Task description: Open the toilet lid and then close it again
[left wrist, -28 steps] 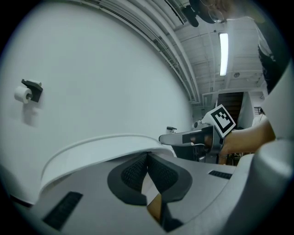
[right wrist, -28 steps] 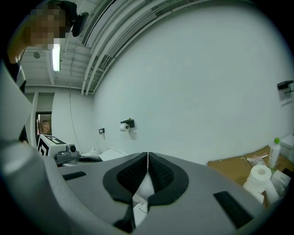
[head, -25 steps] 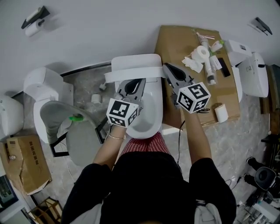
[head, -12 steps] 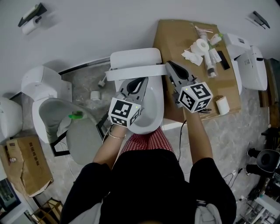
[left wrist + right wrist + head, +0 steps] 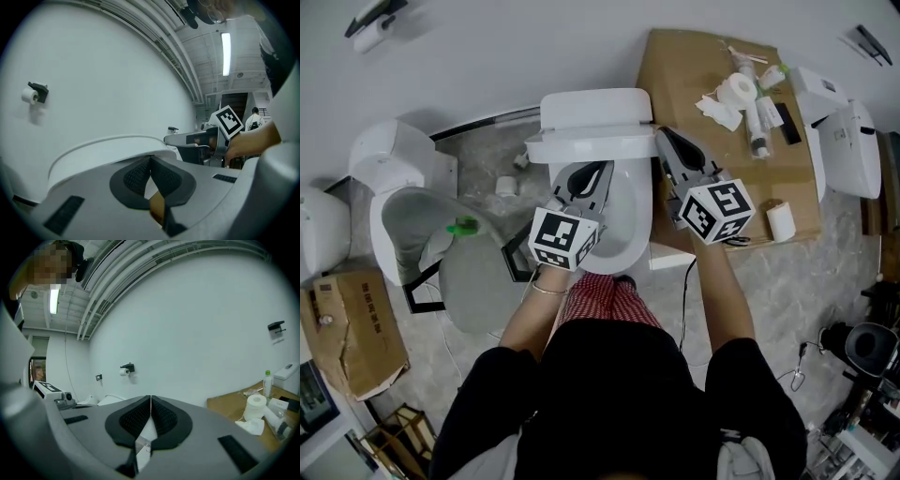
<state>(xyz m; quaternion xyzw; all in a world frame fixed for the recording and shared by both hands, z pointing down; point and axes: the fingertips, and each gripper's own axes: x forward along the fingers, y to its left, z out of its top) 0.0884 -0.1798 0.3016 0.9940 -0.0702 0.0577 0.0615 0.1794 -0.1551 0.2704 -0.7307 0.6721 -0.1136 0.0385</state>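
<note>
The white toilet stands in the middle of the head view, its lid (image 5: 591,148) raised against the tank (image 5: 595,111) and the bowl (image 5: 636,239) open below. My left gripper (image 5: 598,172) is over the bowl, shut on nothing, its tips just under the lid's edge. In the left gripper view its jaws (image 5: 150,158) meet in front of the curved white lid (image 5: 93,152); I cannot tell whether they touch it. My right gripper (image 5: 660,134) is beside the lid's right end, also shut and empty. In the right gripper view it (image 5: 150,398) points at the bare wall.
A cardboard box (image 5: 675,75) right of the toilet carries tissue rolls (image 5: 736,89) and tubes. A second toilet (image 5: 403,216) with a grey seat (image 5: 473,291) stands at the left. More white fixtures (image 5: 844,150) stand at the right, and another carton (image 5: 347,342) at the lower left.
The head view has shifted a little. The lid stays raised and both grippers keep about the same places by it.
</note>
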